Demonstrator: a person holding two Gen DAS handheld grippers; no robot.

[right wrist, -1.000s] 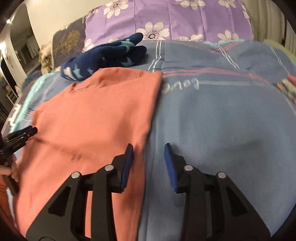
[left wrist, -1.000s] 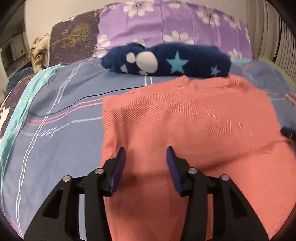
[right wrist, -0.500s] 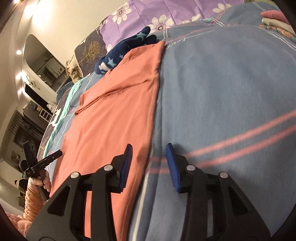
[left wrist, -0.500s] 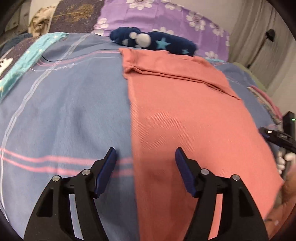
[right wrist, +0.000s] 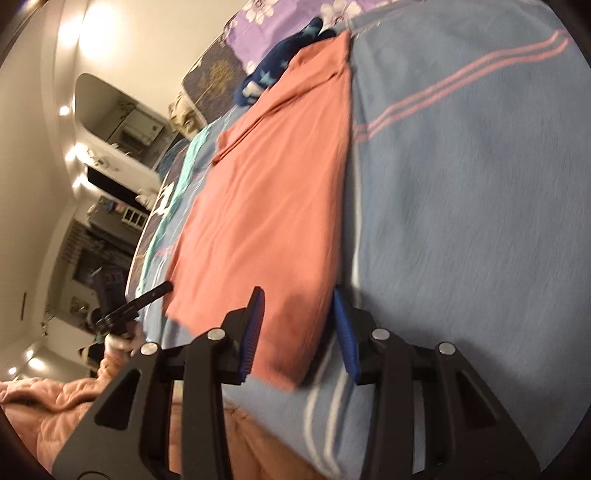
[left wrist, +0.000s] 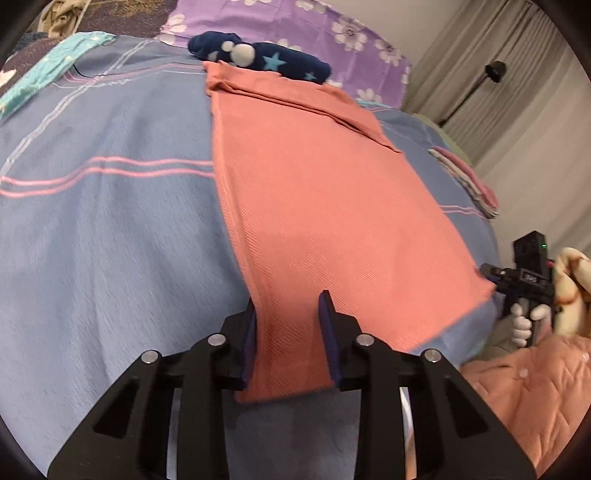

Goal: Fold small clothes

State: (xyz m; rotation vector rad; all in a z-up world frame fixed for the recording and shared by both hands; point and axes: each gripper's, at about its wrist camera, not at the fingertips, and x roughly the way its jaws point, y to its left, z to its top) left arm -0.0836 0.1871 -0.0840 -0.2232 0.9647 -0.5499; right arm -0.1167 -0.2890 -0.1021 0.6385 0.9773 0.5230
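Observation:
A salmon-orange garment [left wrist: 332, 206] lies flat and lengthwise on the blue striped bedsheet [left wrist: 103, 229]. My left gripper [left wrist: 289, 300] straddles its near left corner: the jaws are closing, the cloth lies flat between them, and the pads do not pinch it. My right gripper [right wrist: 297, 293] stands open around the garment's [right wrist: 273, 192] near right corner, the cloth between its blue pads. Each gripper shows in the other's view, the right gripper [left wrist: 491, 275] at the cloth's far corner and the left gripper [right wrist: 162, 288] likewise.
A navy star-patterned sock bundle [left wrist: 266, 62] lies at the garment's far end, before a purple floral pillow [left wrist: 295, 22]. A stack of folded clothes [left wrist: 465, 177] sits at the bed's right side. A person's pink quilted sleeve [left wrist: 535, 387] and the bed's near edge are close by.
Both grippers have swept back along the garment to its near end. The left jaws widened, then narrowed around the near left corner. The right jaws now straddle the near right corner.

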